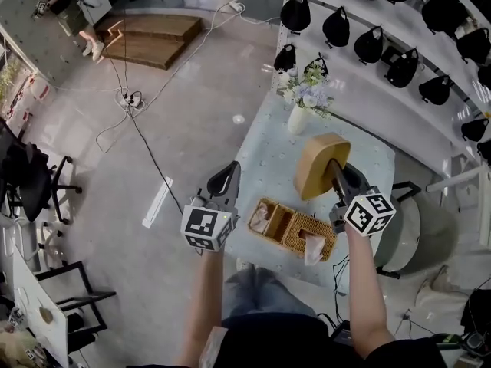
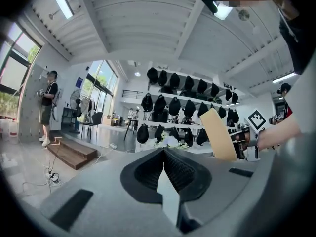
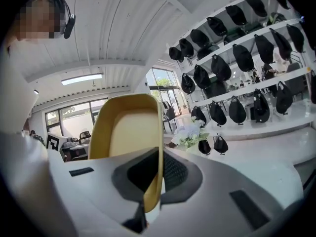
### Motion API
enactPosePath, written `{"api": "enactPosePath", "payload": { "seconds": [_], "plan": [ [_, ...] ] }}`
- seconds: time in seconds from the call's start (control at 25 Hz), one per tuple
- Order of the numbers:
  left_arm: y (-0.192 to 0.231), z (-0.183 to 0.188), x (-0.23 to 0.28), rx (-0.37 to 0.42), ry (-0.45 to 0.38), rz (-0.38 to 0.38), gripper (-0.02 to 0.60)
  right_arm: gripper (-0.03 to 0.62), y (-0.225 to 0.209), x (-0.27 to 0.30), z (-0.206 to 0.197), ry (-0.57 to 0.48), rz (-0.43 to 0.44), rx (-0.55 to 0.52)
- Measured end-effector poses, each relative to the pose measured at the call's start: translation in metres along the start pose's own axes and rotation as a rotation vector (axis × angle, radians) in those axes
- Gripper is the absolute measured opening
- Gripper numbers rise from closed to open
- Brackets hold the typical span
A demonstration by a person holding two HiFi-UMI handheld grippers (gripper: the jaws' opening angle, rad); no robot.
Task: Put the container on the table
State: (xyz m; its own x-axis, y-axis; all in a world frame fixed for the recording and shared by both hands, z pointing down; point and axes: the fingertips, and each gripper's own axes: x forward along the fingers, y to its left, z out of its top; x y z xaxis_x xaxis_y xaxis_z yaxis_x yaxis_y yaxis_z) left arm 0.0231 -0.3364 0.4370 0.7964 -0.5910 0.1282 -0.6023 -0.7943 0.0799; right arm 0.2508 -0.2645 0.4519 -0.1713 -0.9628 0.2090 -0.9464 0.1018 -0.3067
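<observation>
A tan, rounded container [image 1: 319, 162] hangs tilted over the pale blue table [image 1: 265, 156], and my right gripper [image 1: 338, 173] is shut on its rim. In the right gripper view the container's yellow wall [image 3: 129, 127] runs between the jaws of the right gripper [image 3: 158, 157] and fills the left centre. From the left gripper view the container [image 2: 219, 134] shows at the right, with a marker cube beside it. My left gripper [image 1: 229, 176] is off the table's left edge, over the floor. The left gripper [image 2: 163, 157] has its pads together with nothing between them.
A wicker basket [image 1: 295, 228] with compartments sits on the table's near end, and a white vase of flowers [image 1: 304, 102] stands at the far end. White shelves with black caps [image 1: 370, 43] run behind. Office chairs [image 1: 34, 182], floor cables [image 1: 134, 98] and wooden steps [image 1: 149, 38] are at the left.
</observation>
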Motion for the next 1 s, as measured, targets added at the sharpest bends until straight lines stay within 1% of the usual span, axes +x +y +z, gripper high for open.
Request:
{"api": "enactPosePath", "payload": {
  "seconds": [0.16,0.36,0.48,0.72,1.0],
  "plan": [
    [0.004,-0.007,0.03,0.001,0.018,-0.026,0.008,0.0,-0.003,0.032,-0.013,0.072,0.006,-0.007],
    [0.016,-0.027,0.062,-0.01,0.061,-0.043,0.008,0.0,-0.005,0.07,-0.045,0.179,0.008,-0.006],
    [0.022,-0.047,0.081,-0.018,0.1,-0.053,0.008,0.0,-0.013,0.09,-0.073,0.251,-0.008,0.011],
    [0.036,-0.097,0.108,-0.073,0.187,-0.049,0.008,0.0,-0.028,0.13,-0.125,0.414,-0.041,0.019],
    [0.051,-0.146,0.126,-0.117,0.27,-0.038,0.009,0.0,-0.045,0.167,-0.175,0.584,-0.076,0.045]
  ]
}}
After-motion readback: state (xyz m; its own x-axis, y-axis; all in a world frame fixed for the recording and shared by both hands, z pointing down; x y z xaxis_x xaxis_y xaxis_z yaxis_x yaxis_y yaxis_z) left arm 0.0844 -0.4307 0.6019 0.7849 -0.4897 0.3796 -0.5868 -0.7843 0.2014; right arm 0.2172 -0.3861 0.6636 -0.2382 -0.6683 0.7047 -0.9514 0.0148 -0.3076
